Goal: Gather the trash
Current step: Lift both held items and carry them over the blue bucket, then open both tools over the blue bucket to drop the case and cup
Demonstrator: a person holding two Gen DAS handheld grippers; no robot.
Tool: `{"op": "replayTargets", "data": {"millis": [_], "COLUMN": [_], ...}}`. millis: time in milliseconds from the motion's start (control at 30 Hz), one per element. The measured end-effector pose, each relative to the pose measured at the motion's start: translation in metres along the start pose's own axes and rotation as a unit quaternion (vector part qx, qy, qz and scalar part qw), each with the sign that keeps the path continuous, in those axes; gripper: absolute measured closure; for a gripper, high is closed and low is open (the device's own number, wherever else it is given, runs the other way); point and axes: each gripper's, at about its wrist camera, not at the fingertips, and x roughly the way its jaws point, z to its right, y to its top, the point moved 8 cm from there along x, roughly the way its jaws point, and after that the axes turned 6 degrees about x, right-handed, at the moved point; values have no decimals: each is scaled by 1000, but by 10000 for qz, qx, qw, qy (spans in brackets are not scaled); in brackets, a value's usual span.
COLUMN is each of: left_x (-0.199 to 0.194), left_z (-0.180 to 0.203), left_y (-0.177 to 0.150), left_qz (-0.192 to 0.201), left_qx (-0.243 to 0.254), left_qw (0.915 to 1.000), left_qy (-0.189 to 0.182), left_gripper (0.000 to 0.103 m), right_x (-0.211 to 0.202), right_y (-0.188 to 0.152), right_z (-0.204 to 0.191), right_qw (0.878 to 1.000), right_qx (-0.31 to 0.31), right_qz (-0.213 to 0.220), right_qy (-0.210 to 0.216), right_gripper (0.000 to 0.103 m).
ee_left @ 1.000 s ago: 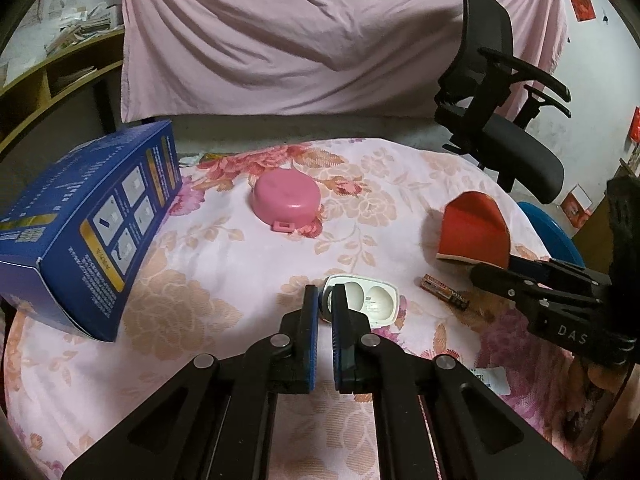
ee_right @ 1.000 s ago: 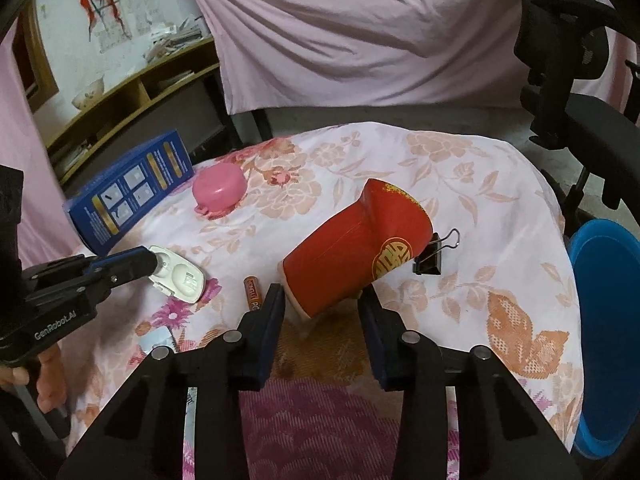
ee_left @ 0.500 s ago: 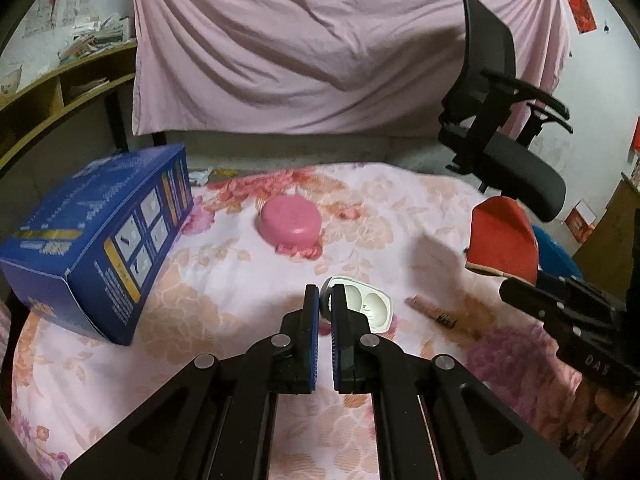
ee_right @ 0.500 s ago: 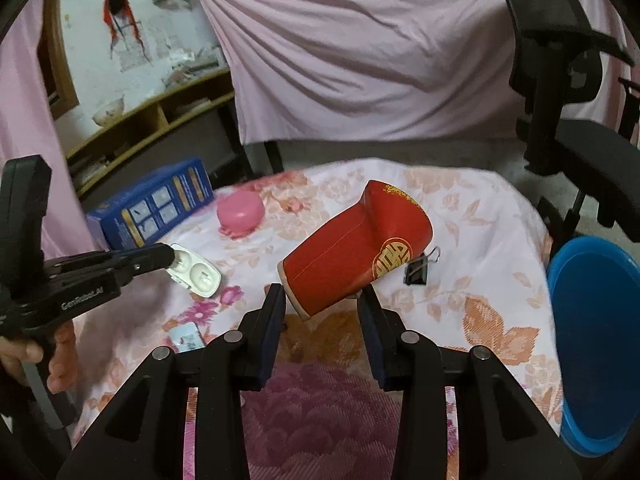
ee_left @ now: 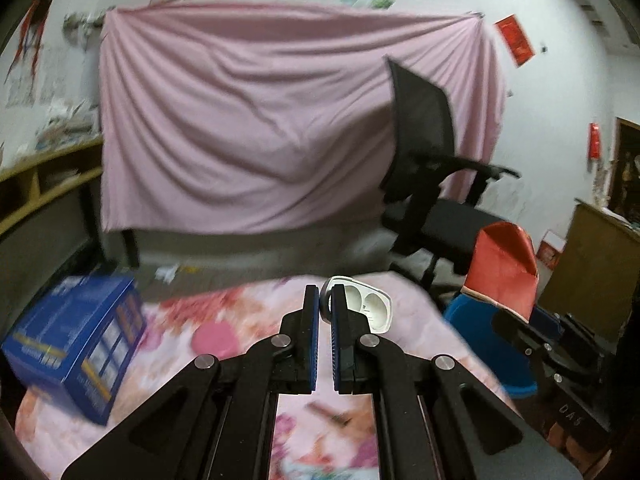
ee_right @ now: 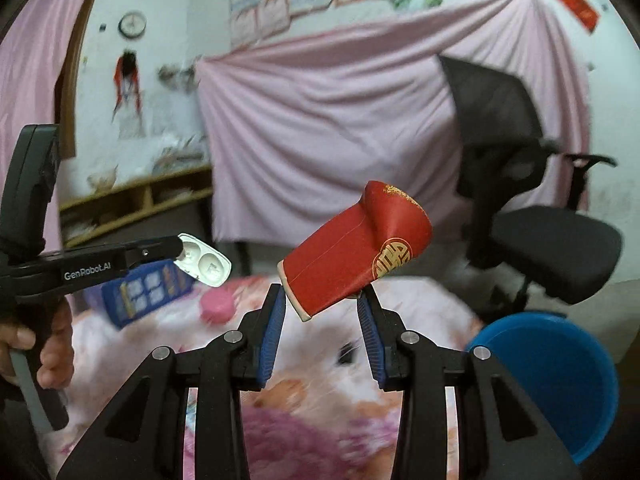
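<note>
Right wrist only: wall clock [ee_right: 132, 25], person's hand [ee_right: 50, 354] w/ left hand-held gripper [ee_right: 176, 250].

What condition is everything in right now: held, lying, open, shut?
Left gripper: shut on the white tray.
White tray: empty, lifted off the table.
Right gripper: shut on the red cup.
Red cup: crumpled, tilted, in the air.
Blue bin: open, beside the table.
Blue box: on the table.
Pink lid: on the table.
</note>
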Motion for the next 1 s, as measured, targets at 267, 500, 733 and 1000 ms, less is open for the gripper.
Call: {"op": "replayTargets", "data": {"millis": [267, 500, 733, 1000], "left_x": [19, 53, 97, 130], "left_z": [82, 151, 197, 220], "left_y": [34, 37, 13, -12], "left_qz": [387, 274, -329, -1062], "left_qx": [435, 614, 578, 474], "left_qw": [9962, 9912, 9864, 9787], "left_qy": [-644, -1142, -1501, -1690], "left_gripper": [100, 100, 100, 99], "right_x": [-37, -64, -70, -52], "right_y": [12, 4, -12, -38], "right_z": [62, 117, 166, 190], "right_qw": [9950, 9866, 9783, 9721], "right_qx": [275, 595, 1158, 1606], "right_qz": [588, 689, 434, -183], "right_qy": [-762, -1354, -1662, -1702], "right_gripper": [68, 68, 68, 66]}}
